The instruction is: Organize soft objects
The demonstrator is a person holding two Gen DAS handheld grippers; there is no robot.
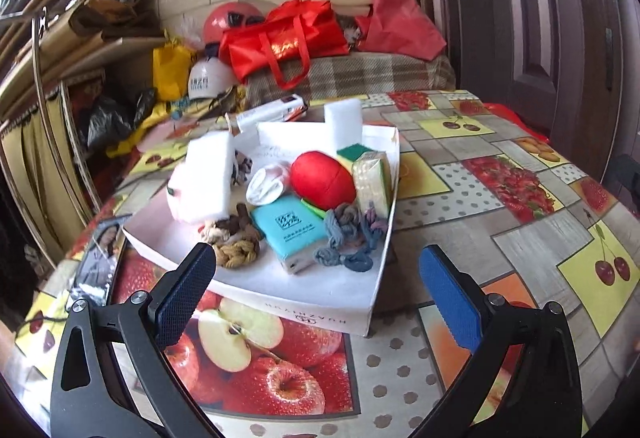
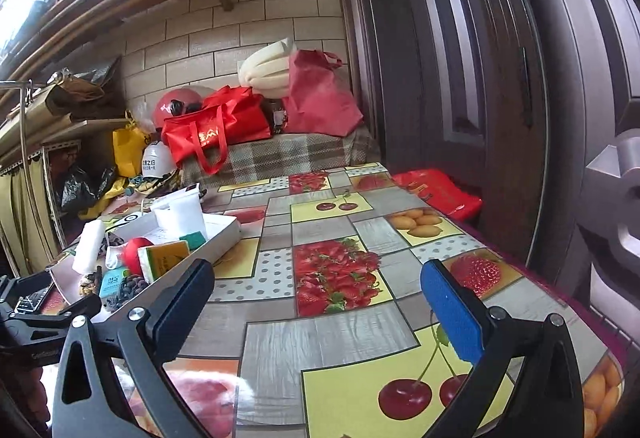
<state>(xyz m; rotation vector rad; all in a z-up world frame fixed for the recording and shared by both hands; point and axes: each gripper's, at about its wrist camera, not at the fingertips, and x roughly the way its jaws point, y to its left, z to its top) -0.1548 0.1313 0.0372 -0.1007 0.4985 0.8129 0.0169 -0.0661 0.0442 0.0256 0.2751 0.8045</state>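
Both our left gripper point(image 1: 316, 270) and right gripper point(image 2: 318, 280) gape wide, empty. Soft items crowd the white box point(image 1: 304, 298) mid-frame; grabbing the red ball point(image 1: 323, 180) might topple the leaning white sponge point(image 1: 208, 182).

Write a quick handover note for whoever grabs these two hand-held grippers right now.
Left hand-held gripper: open, empty, aimed at the shallow white cardboard tray.
Right hand-held gripper: open, empty, over the fruit-print tablecloth.
In the tray: red soft ball, teal tissue pack, white sponge block, blue-grey knotted cloth.
Done: cannot tell. Left: sorting the heaped pieces.
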